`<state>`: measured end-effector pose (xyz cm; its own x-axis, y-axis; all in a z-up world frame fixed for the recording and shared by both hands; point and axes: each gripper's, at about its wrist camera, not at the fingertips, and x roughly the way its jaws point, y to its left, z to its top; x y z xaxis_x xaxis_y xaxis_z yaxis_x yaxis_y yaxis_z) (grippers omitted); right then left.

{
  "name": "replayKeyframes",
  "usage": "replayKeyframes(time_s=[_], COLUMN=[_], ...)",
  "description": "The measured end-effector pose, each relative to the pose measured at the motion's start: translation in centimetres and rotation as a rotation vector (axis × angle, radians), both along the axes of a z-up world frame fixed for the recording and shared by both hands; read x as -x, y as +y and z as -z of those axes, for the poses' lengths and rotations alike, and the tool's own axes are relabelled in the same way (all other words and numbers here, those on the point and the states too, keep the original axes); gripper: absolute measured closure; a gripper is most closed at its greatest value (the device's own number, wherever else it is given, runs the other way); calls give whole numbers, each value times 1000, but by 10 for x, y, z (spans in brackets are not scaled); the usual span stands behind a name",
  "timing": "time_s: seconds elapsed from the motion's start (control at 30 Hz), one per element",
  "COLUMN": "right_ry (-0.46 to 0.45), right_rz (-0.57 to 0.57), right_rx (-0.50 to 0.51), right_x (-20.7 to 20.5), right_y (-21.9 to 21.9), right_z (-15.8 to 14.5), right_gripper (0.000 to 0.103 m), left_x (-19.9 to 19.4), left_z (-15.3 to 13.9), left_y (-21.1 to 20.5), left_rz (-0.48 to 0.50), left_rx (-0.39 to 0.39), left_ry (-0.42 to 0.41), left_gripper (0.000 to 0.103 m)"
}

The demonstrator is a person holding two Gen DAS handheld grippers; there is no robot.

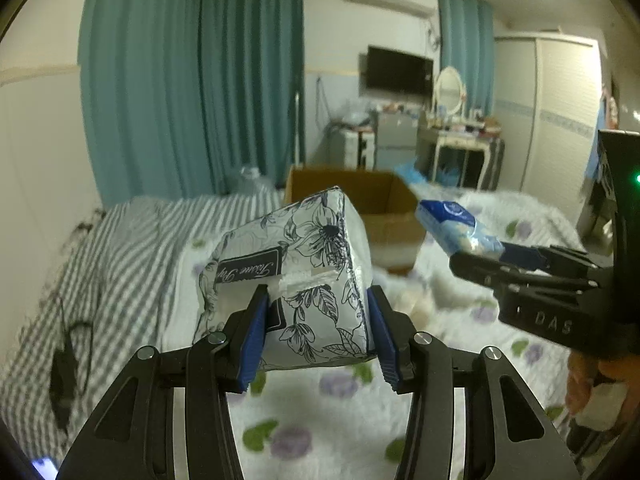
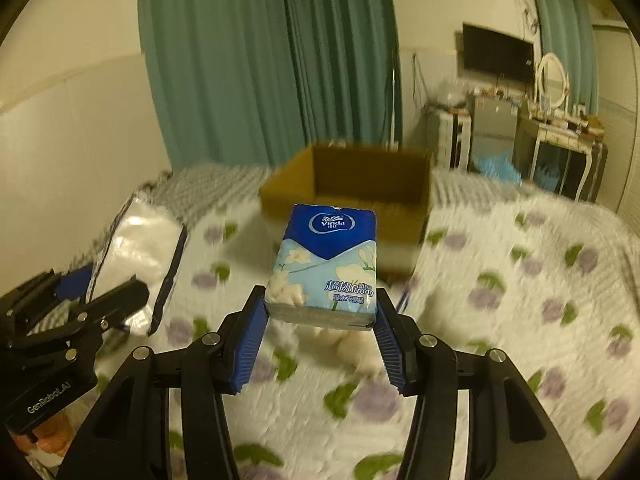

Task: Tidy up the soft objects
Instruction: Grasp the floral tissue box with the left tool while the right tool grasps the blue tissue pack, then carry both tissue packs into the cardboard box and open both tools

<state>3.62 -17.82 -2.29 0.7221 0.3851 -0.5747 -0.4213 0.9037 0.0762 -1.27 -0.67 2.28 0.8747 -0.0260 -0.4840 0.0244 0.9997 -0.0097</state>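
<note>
Two packs are up off the bed (image 1: 340,420), one per claw; my left claw (image 1: 316,332) clamps the floral pack (image 1: 296,264), my right (image 2: 320,332) pinches the blue pack (image 2: 326,264), both aimed at the box (image 2: 360,176) beyond.

Open cardboard box (image 2: 348,184) on the bed (image 2: 520,280): top unobstructed, clear air between it and both raised packs. Teal curtains (image 2: 260,60) close behind its far wall. Floral bedding beside it lies bare.
</note>
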Motion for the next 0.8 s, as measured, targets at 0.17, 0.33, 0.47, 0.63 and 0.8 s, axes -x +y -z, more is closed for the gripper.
replayKeyframes(time_s=[0.17,0.33,0.47,0.63,0.8], right_ry=[-98,-124,-131,-70,-25], right_rz=[1,-15,-12,1,18], right_rx=[17,20,29,0,-2], right_x=[-30,-86,-131,-192,-236], right_y=[-9,-4,4,5,2], right_z=[-47,-71,-72,-43,-7], right_gripper=[51,51,51,51,49], left_x=[-38,-107,-158,-222,-263], left_z=[-35,-52,-43,-7,22], left_y=[-10,-19,-23,-35,-35], left_rz=[24,23,27,63,115], left_rx=[-46,-96,-114,-182,-160], left_ry=[-85,-107,-91,-20,32], left_gripper=[56,55,55,54,50])
